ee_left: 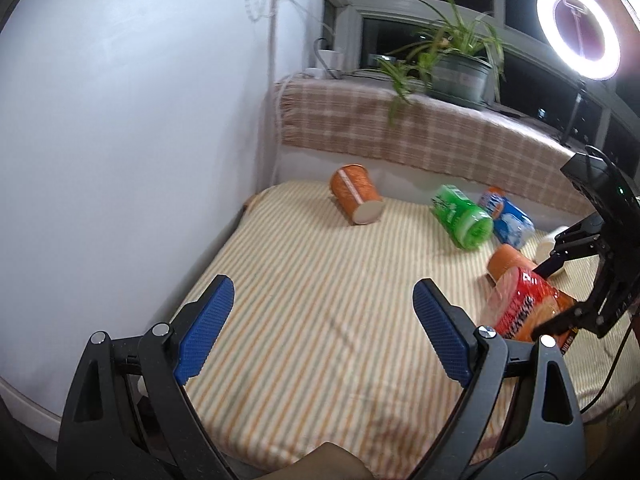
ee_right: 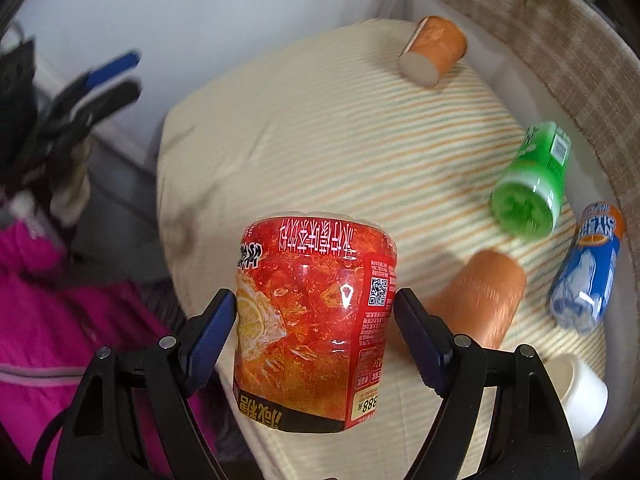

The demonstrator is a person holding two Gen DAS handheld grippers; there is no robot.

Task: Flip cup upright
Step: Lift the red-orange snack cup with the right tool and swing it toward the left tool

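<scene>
Right wrist view puts the red cup (ee_right: 316,320) dead centre, caught between the two blue pads of the right gripper (ee_right: 314,334), which is clamped on its sides. The print on the wrapper reads upside down here, so my call is that the cup is inverted in the grip and the flip itself is yet to come. It looks to be lifted clear of the striped tablecloth (ee_right: 320,152), near the table's front edge, though the exact gap beneath it is hard to read.

From the left wrist camera, the same red cup (ee_left: 528,304) sits at the far right, tilted, with the right gripper (ee_left: 560,292) wrapped around it.

So the grasp is done; what remains, as I judge it, is to rotate the wrist, set the cup down base-first and let go.

The left gripper (ee_left: 324,324) hovers over bare cloth with its fingers wide apart, holding nothing.

Around the action, more cups lie on their sides: an orange cup (ee_right: 478,300) just beside the red one, another orange cup (ee_right: 434,52) far back, a green cup (ee_right: 528,184), a blue cup (ee_right: 586,268) and a white cup (ee_right: 580,392) near the right edge. If they count too, plenty is left.
</scene>
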